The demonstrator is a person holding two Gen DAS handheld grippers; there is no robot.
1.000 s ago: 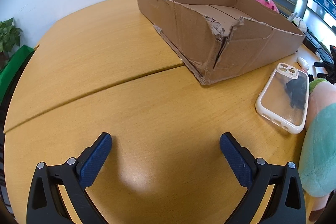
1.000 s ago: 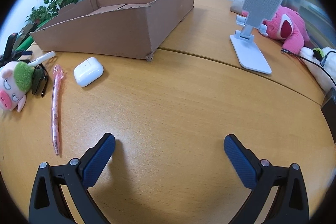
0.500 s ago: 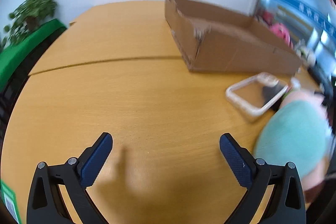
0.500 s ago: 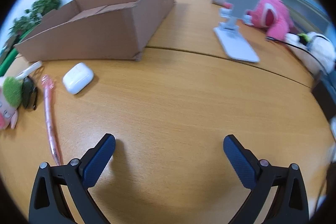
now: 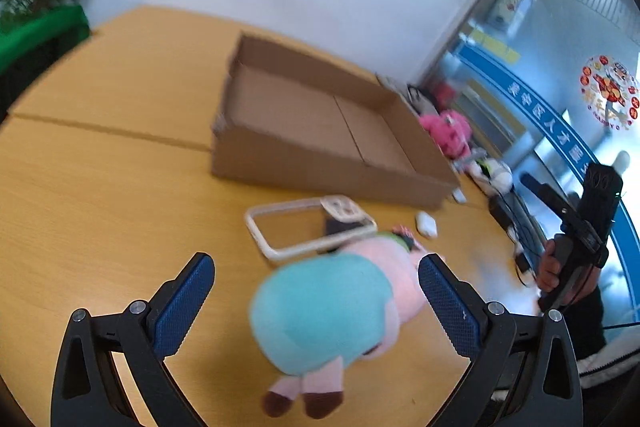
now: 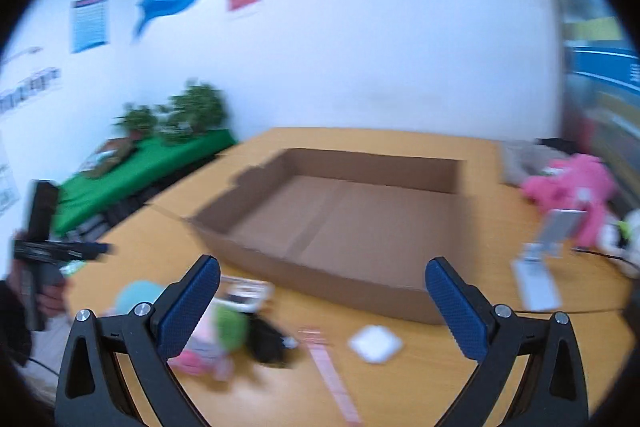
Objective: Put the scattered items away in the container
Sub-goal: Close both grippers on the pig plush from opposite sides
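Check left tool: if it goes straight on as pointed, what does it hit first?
Most likely the plush pig, lying between the open left tool fingers; the phone case lies beyond. Depth is blurred.

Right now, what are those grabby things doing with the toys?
Someone holds a gripper in each hand to tidy a table. The left gripper has open jaws on either side of a plush pig, not squeezing it yet. The right gripper is open and holds nothing. The cardboard box has nothing in it.

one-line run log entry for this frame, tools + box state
left tool: open, over plush pig | right tool: open, holding nothing | cardboard box: nothing inside | phone case, earbud case: on table
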